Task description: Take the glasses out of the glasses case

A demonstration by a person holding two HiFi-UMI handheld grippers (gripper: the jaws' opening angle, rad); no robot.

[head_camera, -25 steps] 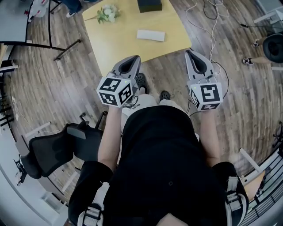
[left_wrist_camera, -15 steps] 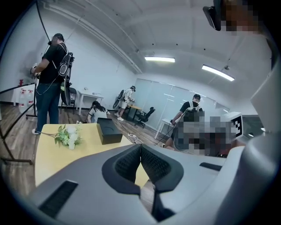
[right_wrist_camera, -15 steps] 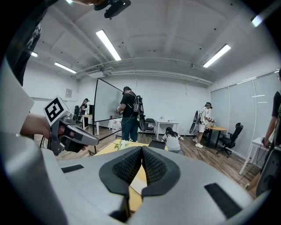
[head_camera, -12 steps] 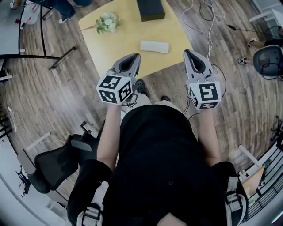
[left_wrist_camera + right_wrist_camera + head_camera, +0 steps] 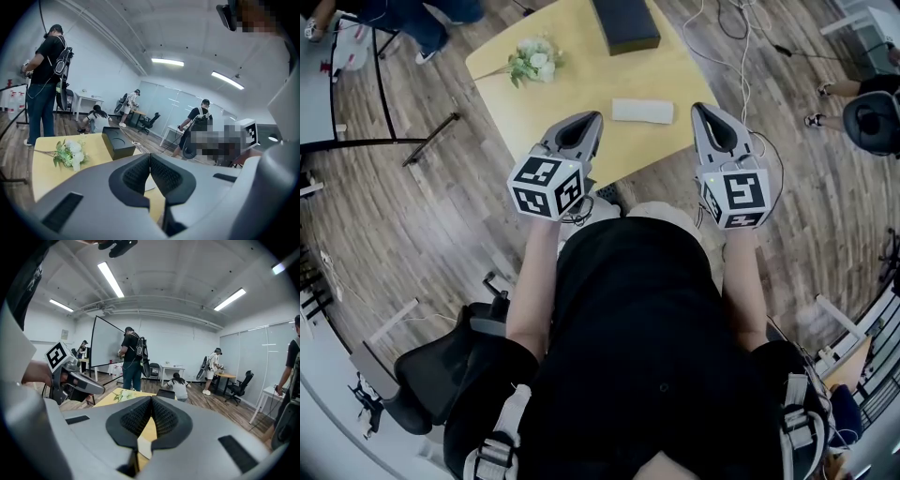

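Observation:
A white closed glasses case (image 5: 642,111) lies flat on the yellow table (image 5: 581,89), near its front edge. No glasses show. My left gripper (image 5: 591,118) is held out over the table's near edge, left of the case and apart from it. In the left gripper view its pads (image 5: 150,156) meet with nothing between them. My right gripper (image 5: 700,110) is level with the case, just to its right, at the table's corner. It is shut and empty too, as the right gripper view (image 5: 152,399) shows.
A black box (image 5: 625,23) stands at the table's far side and a sprig of white flowers (image 5: 534,61) lies at its left. Cables (image 5: 748,56) trail over the wooden floor on the right. A black office chair (image 5: 441,361) is behind me on the left. Other people work across the room.
The table and case have come nearer in the head view. Both grippers, earlier over the floor short of the table, now reach its front edge. Both stay shut.

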